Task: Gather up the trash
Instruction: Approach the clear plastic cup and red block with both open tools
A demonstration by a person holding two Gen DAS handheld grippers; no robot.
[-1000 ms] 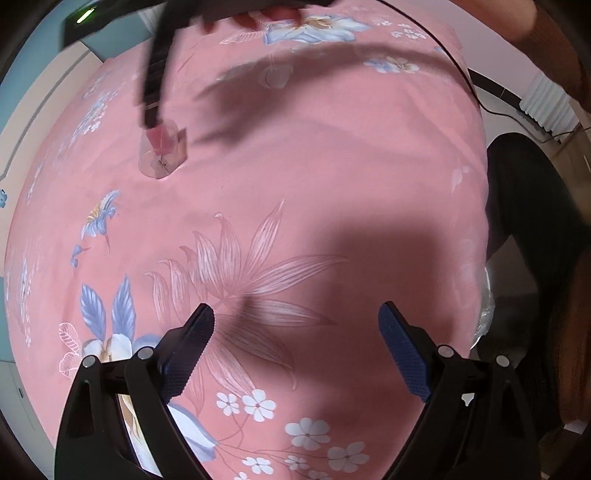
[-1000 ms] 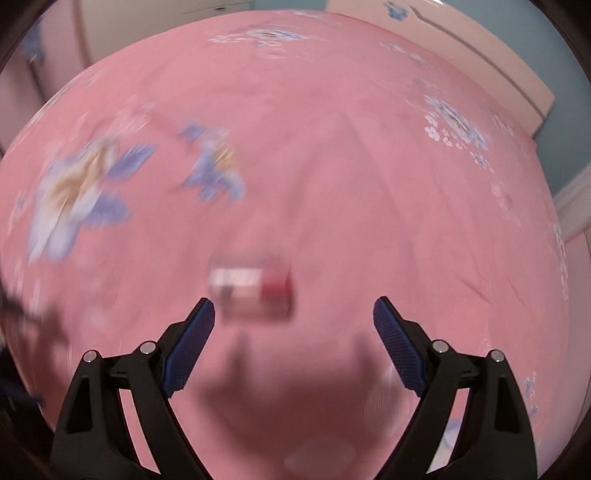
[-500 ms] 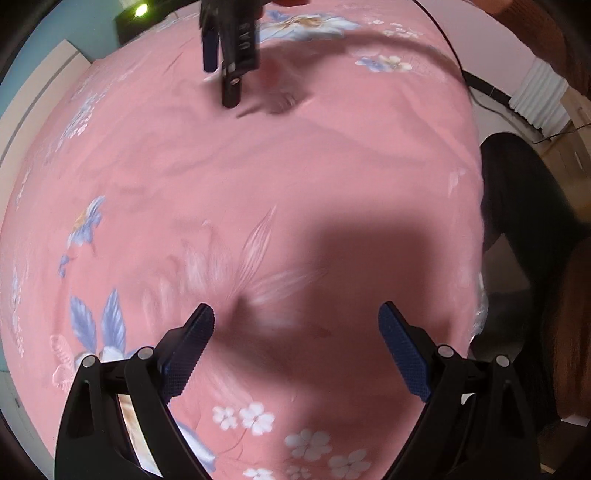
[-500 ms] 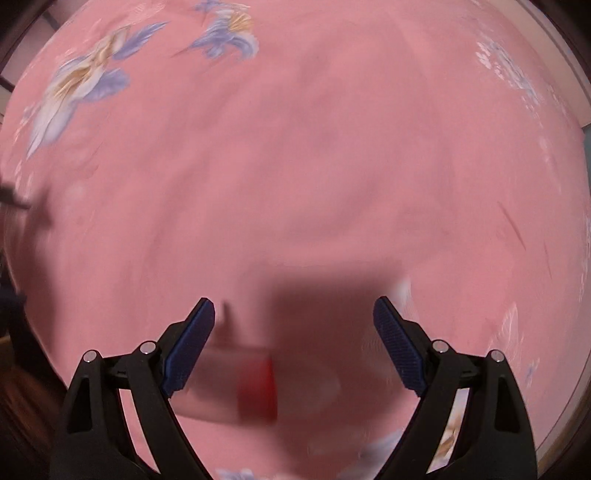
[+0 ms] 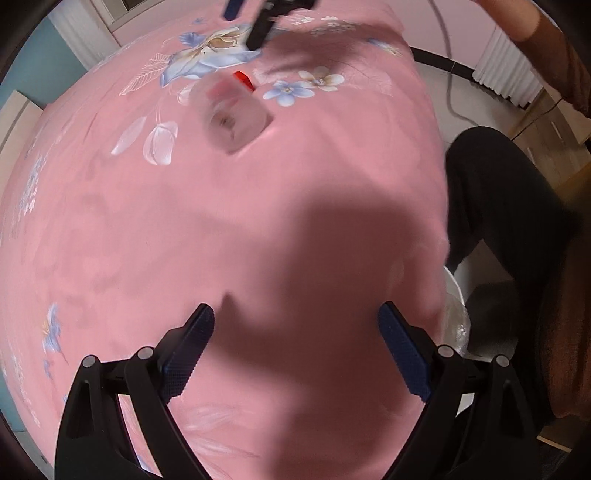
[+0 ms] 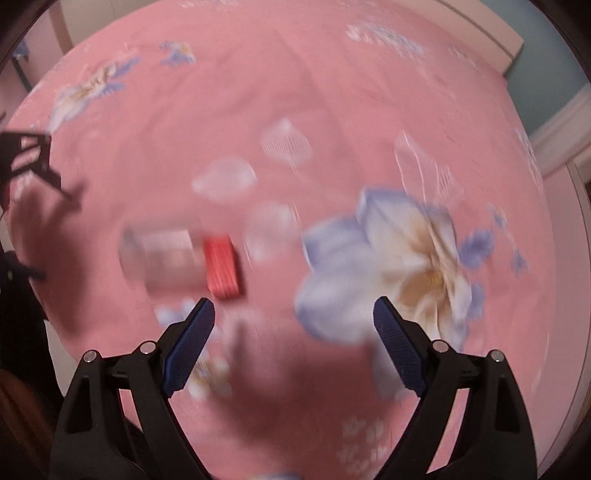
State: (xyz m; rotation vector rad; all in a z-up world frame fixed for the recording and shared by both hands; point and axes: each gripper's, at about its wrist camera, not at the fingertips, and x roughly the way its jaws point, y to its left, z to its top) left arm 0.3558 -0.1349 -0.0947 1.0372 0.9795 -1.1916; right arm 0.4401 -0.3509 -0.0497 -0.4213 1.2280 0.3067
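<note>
A clear plastic bottle [image 5: 236, 120] with a red cap [image 5: 243, 79] lies on its side on the pink flowered bedsheet [image 5: 184, 229]. In the left wrist view it rests far ahead of my left gripper [image 5: 295, 350], which is open and empty over plain sheet. My right gripper [image 5: 245, 22] hangs just beyond the bottle at the top edge. In the blurred right wrist view the bottle [image 6: 166, 258] and its cap [image 6: 221, 267] sit just ahead and left of my right gripper [image 6: 293, 325], which stands wide open with nothing between the pads.
The bed's edge runs down the right of the left wrist view. Beyond it are a person's dark trouser leg [image 5: 498, 203], a white container with a clear liner [image 5: 456, 317] on the floor, and a cable [image 5: 448, 74]. A sleeve [image 5: 546, 40] reaches in at top right.
Both hands swept across the bed. The bottle, at the upper left of the left view a second ago, now shows upper middle. In the right view it went from centre to left of the fingers.
</note>
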